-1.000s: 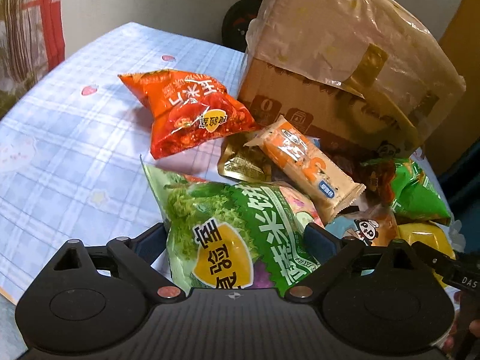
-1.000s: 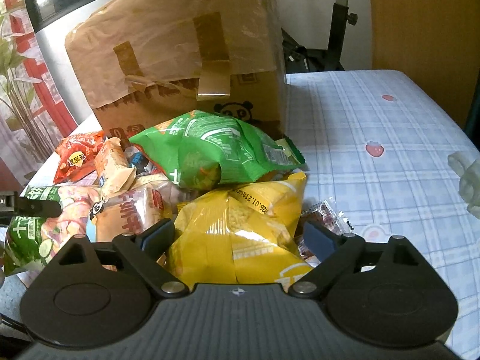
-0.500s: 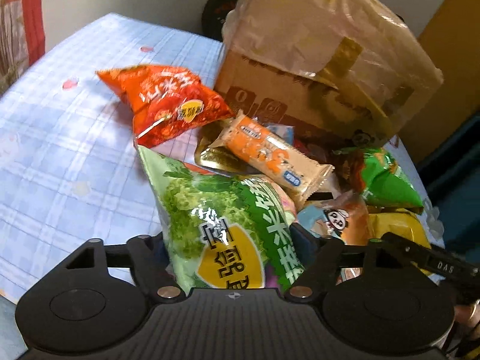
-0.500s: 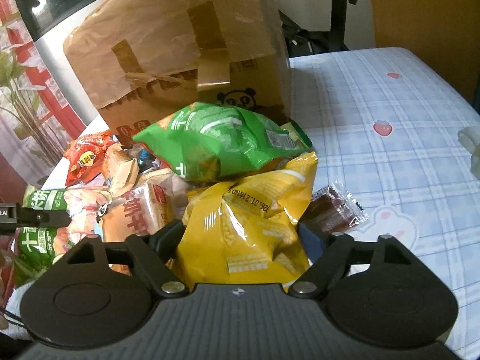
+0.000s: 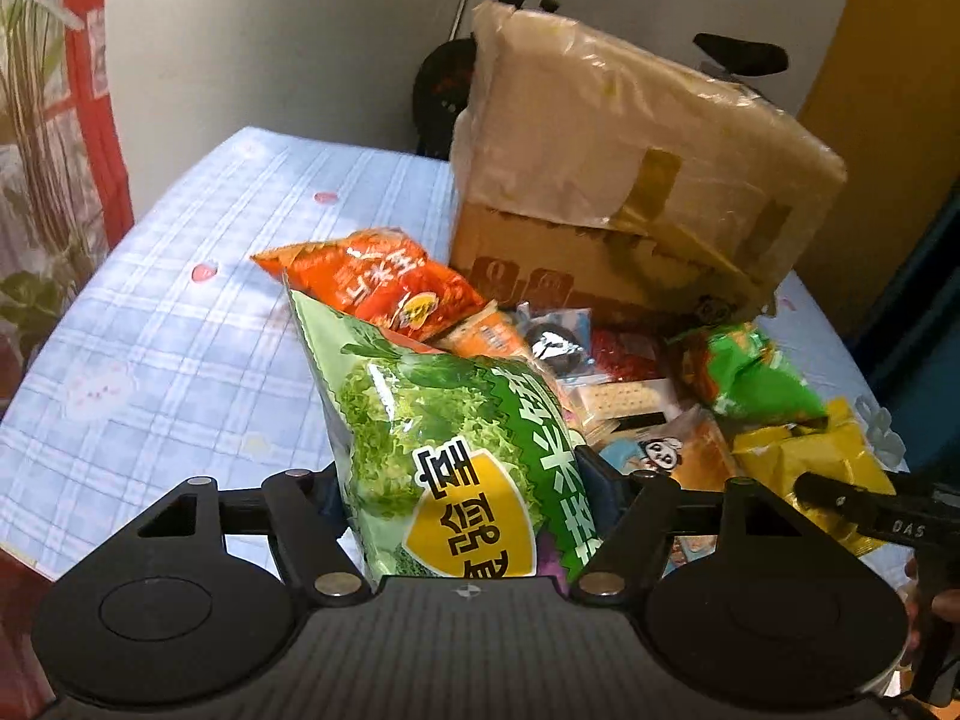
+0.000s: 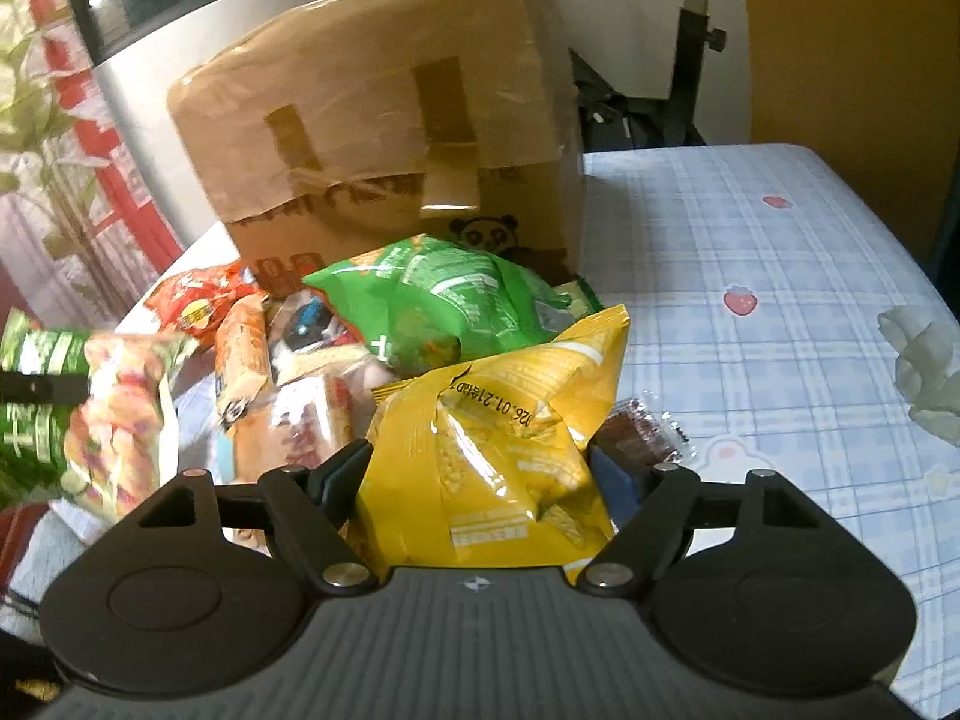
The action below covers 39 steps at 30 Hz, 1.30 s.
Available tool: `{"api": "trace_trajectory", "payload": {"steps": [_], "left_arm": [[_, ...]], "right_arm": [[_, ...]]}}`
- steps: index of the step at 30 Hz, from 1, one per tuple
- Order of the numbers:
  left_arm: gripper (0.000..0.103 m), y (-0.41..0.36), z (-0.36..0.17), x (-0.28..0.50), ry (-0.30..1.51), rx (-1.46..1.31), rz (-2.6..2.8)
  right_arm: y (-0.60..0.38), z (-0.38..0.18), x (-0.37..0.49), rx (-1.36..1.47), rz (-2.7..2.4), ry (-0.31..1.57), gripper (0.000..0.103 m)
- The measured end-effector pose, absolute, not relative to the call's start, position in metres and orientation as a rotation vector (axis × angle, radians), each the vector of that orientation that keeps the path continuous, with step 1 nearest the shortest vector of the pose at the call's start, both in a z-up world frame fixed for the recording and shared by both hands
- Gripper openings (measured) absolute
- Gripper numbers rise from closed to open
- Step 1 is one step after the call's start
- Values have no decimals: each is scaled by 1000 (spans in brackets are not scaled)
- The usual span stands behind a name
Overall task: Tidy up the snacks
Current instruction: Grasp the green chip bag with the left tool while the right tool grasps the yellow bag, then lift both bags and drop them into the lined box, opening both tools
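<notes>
Presently, 2 snack bags are in hand above the pile in front of the cardboard box on the checked tablecloth. The left gripper is closing on the green bag, pads pinching its lower end; it is puffy, light and slick, best held at the seam. The right gripper has its jaws pressed against a crinkled yellow bag, equally soft and crushable. Both grippers point forward and downward.

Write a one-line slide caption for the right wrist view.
Right gripper fingers clamp a yellow snack bag in front of the snack pile and taped cardboard box on the checked tablecloth.
</notes>
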<state>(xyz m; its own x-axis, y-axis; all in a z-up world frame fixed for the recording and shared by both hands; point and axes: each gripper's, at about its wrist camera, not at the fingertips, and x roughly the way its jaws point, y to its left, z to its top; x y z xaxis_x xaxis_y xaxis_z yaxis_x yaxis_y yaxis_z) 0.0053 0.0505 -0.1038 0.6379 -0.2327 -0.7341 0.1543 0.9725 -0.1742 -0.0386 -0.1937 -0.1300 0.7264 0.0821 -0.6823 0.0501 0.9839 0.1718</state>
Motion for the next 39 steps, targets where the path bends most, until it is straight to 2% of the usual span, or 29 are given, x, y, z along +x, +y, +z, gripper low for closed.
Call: {"api": "trace_trajectory", "payload": {"steps": [8, 18, 29, 39], "left_arm": [[73, 50, -84, -8, 800, -77, -236], [73, 47, -48, -13, 689, -61, -234], [74, 51, -29, -7, 625, -53, -194], [74, 33, 32, 25, 457, 64, -243]], "right_arm": [[-189, -117, -50, 162, 26, 735, 78], [-176, -72, -59, 129, 68, 602, 78], [-174, -47, -47, 113, 78, 507, 78], [-184, 15, -11, 1, 69, 335, 78]]}}
